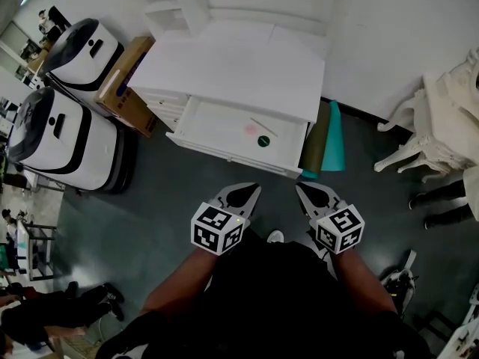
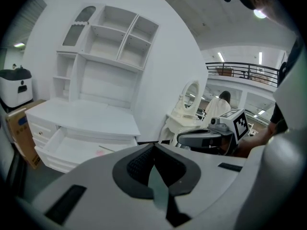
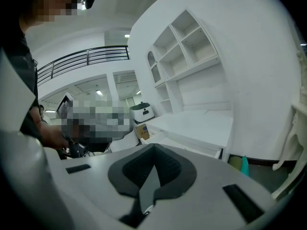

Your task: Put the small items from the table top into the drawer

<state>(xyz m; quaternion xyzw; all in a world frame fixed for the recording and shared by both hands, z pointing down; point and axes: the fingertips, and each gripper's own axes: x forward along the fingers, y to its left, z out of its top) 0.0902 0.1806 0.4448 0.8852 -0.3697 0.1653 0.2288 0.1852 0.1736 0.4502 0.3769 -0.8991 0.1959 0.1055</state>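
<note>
Jaws meet on left gripper and right gripper before open drawer.

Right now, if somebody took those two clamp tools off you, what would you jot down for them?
Left gripper: jaws together, empty, held low by the body, short of the desk.
Right gripper: the same.
Drawer: pulled open. In it lie a pink item, a dark green round item and a thin stick.
Table top: no small items show on it.
Done: the items appear to be in the drawer.
Left: probably just a check of the table top for anything missed.
</note>
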